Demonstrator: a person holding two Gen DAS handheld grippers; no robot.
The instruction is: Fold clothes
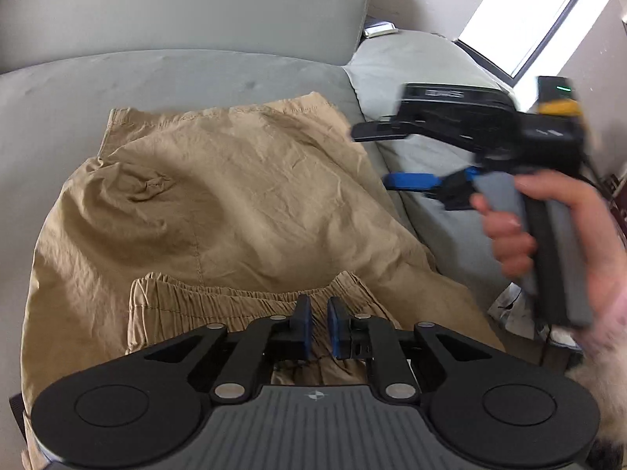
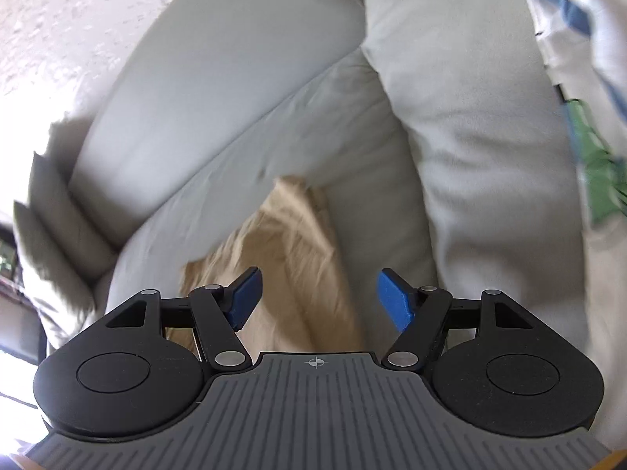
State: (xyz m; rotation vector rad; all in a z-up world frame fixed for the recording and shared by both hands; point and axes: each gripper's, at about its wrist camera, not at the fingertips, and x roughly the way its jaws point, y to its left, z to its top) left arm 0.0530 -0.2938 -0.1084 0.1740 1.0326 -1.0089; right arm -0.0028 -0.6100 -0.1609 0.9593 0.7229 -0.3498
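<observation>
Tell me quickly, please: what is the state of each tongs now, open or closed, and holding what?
Left tongs: nearly closed above the waistband of the tan shorts; a grip cannot be told.
Right tongs: open, holding nothing.

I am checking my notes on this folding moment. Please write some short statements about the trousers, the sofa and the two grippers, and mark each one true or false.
1. The khaki trousers lie on the grey sofa. True.
2. The right gripper is shut on the trousers. False: its jaws stand wide apart with nothing between them.
3. The left gripper has its blue pads close together over the elastic waistband. True, though whether they pinch cloth cannot be told.
4. The trousers are blue denim. False: they are plain khaki cloth.
5. A hand holds the right gripper's handle. True.
</observation>
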